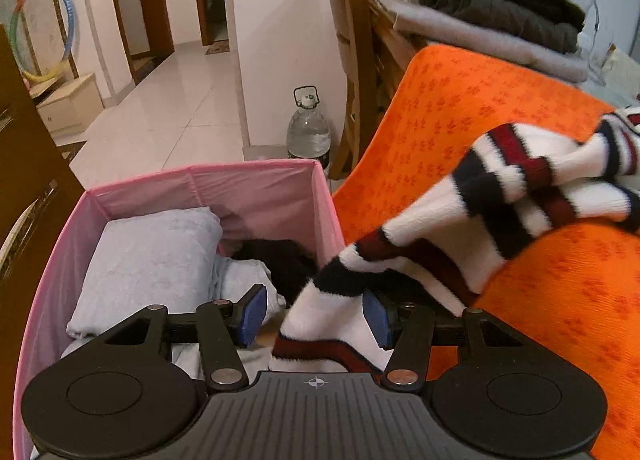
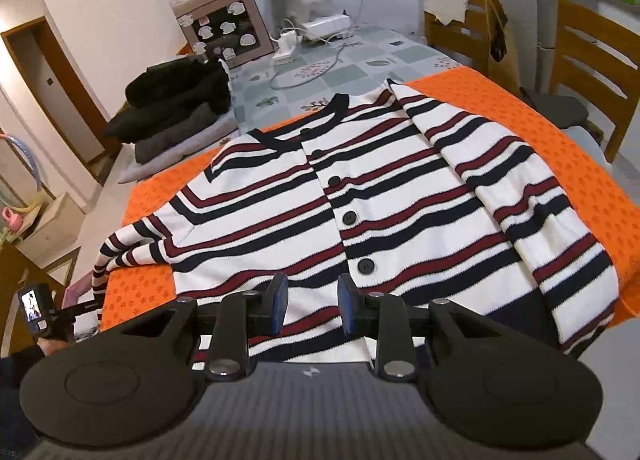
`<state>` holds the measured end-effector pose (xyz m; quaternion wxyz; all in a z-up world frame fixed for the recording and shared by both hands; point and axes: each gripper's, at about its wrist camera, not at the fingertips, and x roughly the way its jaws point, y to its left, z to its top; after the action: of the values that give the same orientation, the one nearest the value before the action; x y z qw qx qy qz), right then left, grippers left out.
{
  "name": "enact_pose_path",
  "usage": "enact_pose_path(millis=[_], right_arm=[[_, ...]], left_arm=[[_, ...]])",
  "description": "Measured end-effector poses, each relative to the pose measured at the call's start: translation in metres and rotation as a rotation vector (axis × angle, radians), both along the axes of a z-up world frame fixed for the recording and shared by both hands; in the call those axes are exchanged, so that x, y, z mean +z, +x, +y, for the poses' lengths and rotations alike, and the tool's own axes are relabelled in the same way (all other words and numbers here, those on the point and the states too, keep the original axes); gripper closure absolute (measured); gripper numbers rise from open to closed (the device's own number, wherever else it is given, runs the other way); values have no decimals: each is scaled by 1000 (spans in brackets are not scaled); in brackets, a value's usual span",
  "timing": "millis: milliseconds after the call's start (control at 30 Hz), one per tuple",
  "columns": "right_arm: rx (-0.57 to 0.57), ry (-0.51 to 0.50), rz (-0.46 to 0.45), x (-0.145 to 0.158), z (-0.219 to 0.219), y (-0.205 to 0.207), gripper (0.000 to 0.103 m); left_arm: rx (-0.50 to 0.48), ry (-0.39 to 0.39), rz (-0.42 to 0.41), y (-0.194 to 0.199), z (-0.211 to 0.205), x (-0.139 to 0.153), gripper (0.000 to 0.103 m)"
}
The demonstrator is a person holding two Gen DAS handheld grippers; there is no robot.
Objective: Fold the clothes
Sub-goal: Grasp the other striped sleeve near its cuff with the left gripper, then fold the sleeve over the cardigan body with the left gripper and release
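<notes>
On the table, over the orange cloth [image 2: 560, 116], I find the striped cardigan [image 2: 320, 196] laid face up, buttons showing, collar at 12 o'clock in my right wrist view. Its right-hand sleeve is folded across the body. Its other sleeve [image 1: 460, 212] trails off the table edge at 9 o'clock and hangs toward the pink storage box [image 1: 256, 188].

My left tool [image 1: 316, 314] is over that box with its jaws spread. The sleeve cuff lies between the 2 blue pads and touches the pad at 3 o'clock, while the pad at 9 o'clock stands clear of it. I judge this as no grip yet.

My right tool [image 2: 312, 304] sits at the hem, at 6 o'clock of the garment. Its pads are partly apart with striped knit behind the gap; I cannot tell whether they pinch the hem or merely hover above it.

Risks noted:
1. If the left tool closes too shallow, the thick knit cuff could slip out and the sleeve drop into the box among the folded items there.
2. A hard pull on the sleeve could drag the whole cardigan toward 9 o'clock and undo the sleeve already folded, more so if the right tool is not anchoring the hem.
3. The cloth may bunch under the garment if it slides.
</notes>
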<state>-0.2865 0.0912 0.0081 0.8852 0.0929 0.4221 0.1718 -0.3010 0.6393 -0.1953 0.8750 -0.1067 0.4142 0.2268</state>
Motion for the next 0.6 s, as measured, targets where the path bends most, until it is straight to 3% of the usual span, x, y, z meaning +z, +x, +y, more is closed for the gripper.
enact_pose_path(millis=[33, 67, 133, 400, 600], right_arm=[[-4, -2, 2, 0, 0, -2, 72], [-8, -4, 5, -1, 1, -4, 72], [-19, -6, 7, -1, 2, -7, 72], [-39, 42, 16, -6, 5, -13, 72], [9, 73, 27, -11, 18, -11, 72]], left_arm=[[-8, -11, 0, 1, 2, -1, 60], [-27, -30, 1, 2, 4, -2, 80], [-75, -56, -6, 2, 3, 1, 97], [-338, -38, -92, -26, -36, 65, 98], [-537, -177, -166, -37, -75, 142, 98]])
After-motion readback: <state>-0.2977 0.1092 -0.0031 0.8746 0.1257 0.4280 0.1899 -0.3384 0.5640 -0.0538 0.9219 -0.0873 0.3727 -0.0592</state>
